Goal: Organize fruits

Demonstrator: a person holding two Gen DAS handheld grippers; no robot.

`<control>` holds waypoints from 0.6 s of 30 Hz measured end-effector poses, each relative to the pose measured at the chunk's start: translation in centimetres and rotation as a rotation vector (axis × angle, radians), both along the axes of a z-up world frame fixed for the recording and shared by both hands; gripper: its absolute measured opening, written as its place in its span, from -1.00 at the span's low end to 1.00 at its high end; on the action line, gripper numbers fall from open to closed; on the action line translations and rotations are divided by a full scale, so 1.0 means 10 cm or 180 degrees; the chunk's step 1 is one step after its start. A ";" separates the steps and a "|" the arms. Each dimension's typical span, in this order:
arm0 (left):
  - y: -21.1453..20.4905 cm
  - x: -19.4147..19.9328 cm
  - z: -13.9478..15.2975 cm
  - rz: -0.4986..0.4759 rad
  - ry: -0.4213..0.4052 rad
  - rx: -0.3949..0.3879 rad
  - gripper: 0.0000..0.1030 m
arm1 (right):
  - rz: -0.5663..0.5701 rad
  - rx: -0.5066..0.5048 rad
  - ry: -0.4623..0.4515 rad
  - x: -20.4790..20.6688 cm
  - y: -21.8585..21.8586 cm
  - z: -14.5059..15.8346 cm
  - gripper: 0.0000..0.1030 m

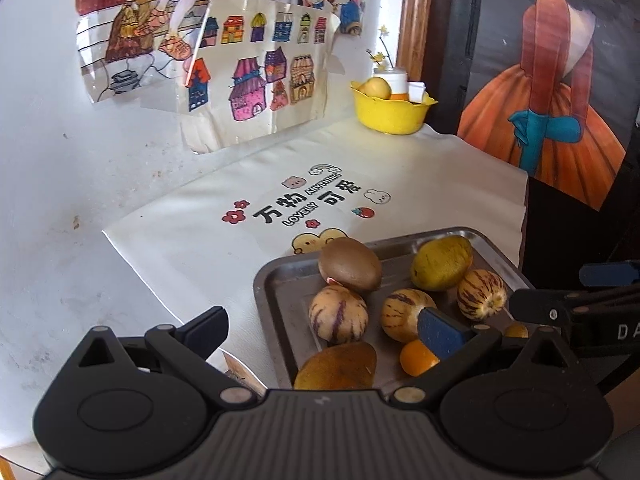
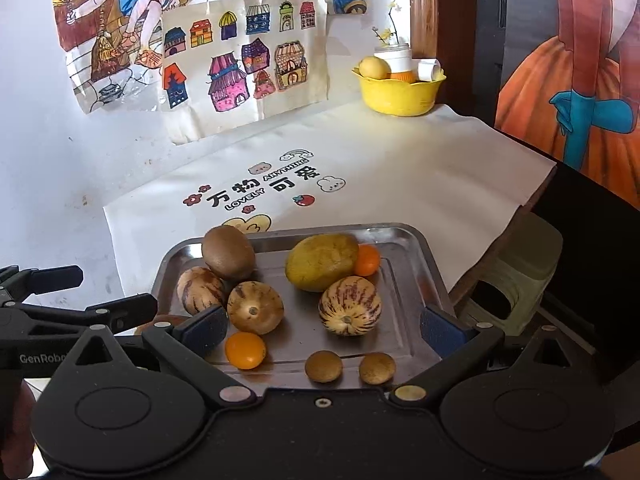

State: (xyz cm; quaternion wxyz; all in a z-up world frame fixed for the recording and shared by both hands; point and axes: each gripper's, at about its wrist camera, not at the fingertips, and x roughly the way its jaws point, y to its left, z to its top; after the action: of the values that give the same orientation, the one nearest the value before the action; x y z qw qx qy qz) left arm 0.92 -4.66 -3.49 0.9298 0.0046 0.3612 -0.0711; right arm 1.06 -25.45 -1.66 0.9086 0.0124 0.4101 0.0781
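A metal tray (image 2: 404,276) holds several fruits: a brown kiwi (image 2: 227,253), a green-yellow mango (image 2: 321,262), striped melons (image 2: 349,305), small oranges (image 2: 245,350) and two small brown fruits (image 2: 323,366). The same tray (image 1: 280,280) shows in the left wrist view with the kiwi (image 1: 350,263) and mango (image 1: 442,263). A yellow bowl (image 2: 400,94) with fruit stands at the far right of the table. My right gripper (image 2: 324,330) is open over the tray's near side, empty. My left gripper (image 1: 322,330) is open at the tray's left edge, empty.
A white mat (image 2: 380,168) with printed text covers the table. Children's drawings (image 2: 240,52) lean on the white wall behind. The table's right edge drops to a green stool (image 2: 516,276). A white bottle (image 2: 396,58) stands in the bowl.
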 end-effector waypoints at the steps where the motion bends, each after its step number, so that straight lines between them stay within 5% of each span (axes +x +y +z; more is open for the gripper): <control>1: -0.01 0.00 0.00 -0.0004 0.0003 0.0008 0.99 | -0.0006 -0.0004 0.0002 0.00 0.00 -0.01 0.99; 18: -0.04 0.01 -0.02 -0.0064 0.0010 0.0048 0.99 | -0.0004 -0.0010 0.0020 0.01 0.00 -0.02 0.99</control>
State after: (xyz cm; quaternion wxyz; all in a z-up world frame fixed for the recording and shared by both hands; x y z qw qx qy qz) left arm 1.02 -5.10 -3.66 0.9284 0.0151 0.3631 -0.0777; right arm 1.13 -25.49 -1.84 0.9074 0.0115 0.4130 0.0768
